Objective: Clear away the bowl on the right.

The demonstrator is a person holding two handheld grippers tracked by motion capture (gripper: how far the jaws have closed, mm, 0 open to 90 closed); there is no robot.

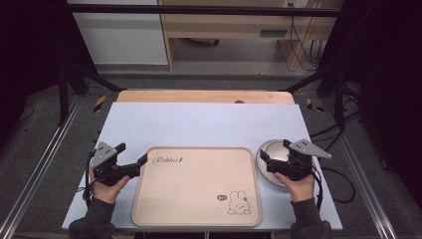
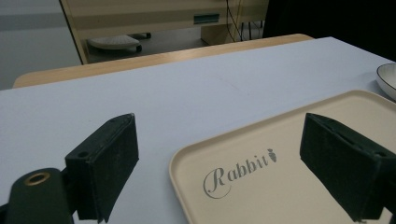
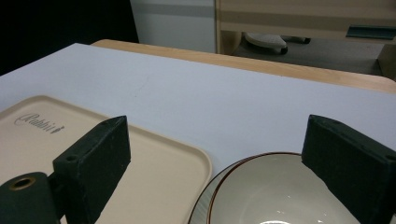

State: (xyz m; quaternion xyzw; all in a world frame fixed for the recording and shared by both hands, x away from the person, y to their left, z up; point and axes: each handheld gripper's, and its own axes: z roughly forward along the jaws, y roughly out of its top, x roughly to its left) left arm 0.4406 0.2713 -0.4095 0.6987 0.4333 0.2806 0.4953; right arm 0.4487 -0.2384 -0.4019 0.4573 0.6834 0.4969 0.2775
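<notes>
Hovering wide open and empty at the tray's (image 1: 197, 185) left edge, the left gripper (image 1: 142, 163) has the near-left tray corner just ahead, between its spread jaws in the left gripper view, nothing pinched. Right of the tray, the bowl (image 1: 271, 153) sits directly under and ahead of the right gripper (image 1: 265, 162), whose jaws also stand fully apart and straddle the rim (image 3: 243, 163) without holding it. Right hand is clearly the nearer one for the bowl, which lies just beside the tray's right edge.
</notes>
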